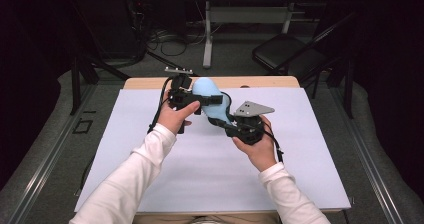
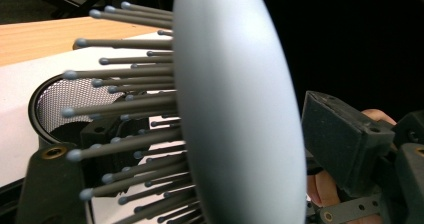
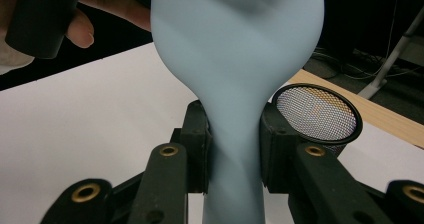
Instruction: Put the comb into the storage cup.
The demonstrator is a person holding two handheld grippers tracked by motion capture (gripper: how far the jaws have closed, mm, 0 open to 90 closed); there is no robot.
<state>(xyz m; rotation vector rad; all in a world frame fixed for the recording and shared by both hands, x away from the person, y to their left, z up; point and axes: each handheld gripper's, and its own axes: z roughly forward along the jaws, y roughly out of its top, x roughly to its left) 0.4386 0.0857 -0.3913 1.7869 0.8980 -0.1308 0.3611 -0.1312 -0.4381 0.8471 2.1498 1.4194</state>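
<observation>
even overhead light brightens the white tabletop [image 1: 150, 184]; surroundings fall dark, close brush [image 2: 235, 109] softly blurred, little glare.

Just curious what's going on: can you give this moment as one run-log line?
right gripper: shut on hairbrush handle | left gripper: jaws around brush head, grip unclear | mesh cup: on table

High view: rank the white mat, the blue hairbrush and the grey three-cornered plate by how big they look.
1. White mat, by far the largest.
2. Blue hairbrush, partly hidden by the grippers.
3. Grey three-cornered plate, smallest, though not much smaller than the visible part of the brush.
</observation>
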